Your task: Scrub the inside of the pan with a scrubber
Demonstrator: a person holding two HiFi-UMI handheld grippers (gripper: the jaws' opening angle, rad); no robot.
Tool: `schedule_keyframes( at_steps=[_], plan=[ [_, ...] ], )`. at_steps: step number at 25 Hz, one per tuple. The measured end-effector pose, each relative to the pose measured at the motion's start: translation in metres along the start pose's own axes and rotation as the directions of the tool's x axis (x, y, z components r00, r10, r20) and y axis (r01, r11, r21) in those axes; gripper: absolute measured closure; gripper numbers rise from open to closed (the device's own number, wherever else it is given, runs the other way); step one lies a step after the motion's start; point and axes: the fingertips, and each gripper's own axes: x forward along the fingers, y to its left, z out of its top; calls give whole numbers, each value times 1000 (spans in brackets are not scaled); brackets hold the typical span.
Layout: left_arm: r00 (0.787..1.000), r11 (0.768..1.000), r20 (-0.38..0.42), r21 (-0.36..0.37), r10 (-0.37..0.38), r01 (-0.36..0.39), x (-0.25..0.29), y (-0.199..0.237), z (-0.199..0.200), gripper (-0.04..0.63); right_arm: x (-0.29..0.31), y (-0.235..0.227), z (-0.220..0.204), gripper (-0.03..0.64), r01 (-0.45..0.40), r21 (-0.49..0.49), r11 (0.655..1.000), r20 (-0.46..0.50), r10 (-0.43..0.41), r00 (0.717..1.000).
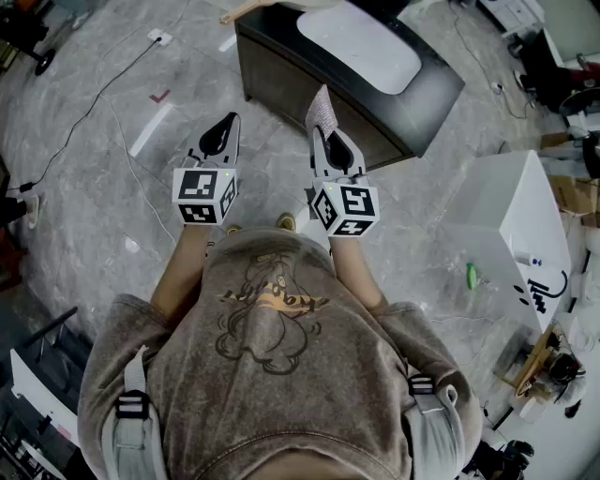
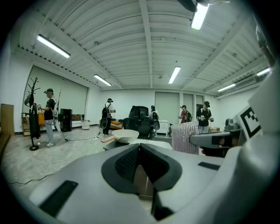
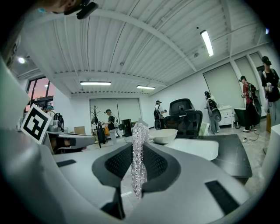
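My right gripper (image 1: 325, 133) is shut on a silvery sparkling scrubber (image 1: 322, 110), which stands upright between the jaws (image 3: 138, 153). To its left, my left gripper (image 1: 225, 127) is shut with nothing in it (image 2: 139, 148). Both are held level in front of the person, short of a dark table (image 1: 394, 103). The white pan (image 2: 125, 135) with a wooden handle (image 1: 246, 9) sits at the table's far end, well beyond both grippers. It also shows past the scrubber as a white bowl shape (image 3: 164, 135).
A white sunken basin (image 1: 361, 47) fills the dark table's top. A white table (image 1: 511, 216) with a small green item (image 1: 472, 276) stands to the right. Cables run over the grey floor (image 1: 103, 103). Several people and an office chair (image 2: 139, 114) stand far off.
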Motion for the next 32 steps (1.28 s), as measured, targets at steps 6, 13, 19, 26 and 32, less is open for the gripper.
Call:
schedule_keyframes(
  at_steps=[6, 13, 19, 26, 32],
  plan=[
    [1000, 1000, -8, 2, 27, -27, 16, -8, -1, 577, 6, -18, 5, 534, -41, 22, 999, 25, 41, 999],
    [996, 996, 1, -19, 92, -92, 29, -22, -3, 577, 9, -46, 0, 534, -127, 27, 992, 2, 127, 992],
    [995, 994, 0, -24, 102, -102, 50, -11, 4, 577, 32, -55, -1, 534, -148, 41, 988, -15, 149, 989],
    [997, 997, 13, -38, 73, -73, 111, 21, 17, 577, 85, -73, 7, 534, -134, 34, 990, -30, 135, 990],
    [999, 999, -2, -33, 38, -38, 181, 53, 29, 577, 150, -95, 22, 534, -123, 36, 992, -34, 124, 992]
  ],
)
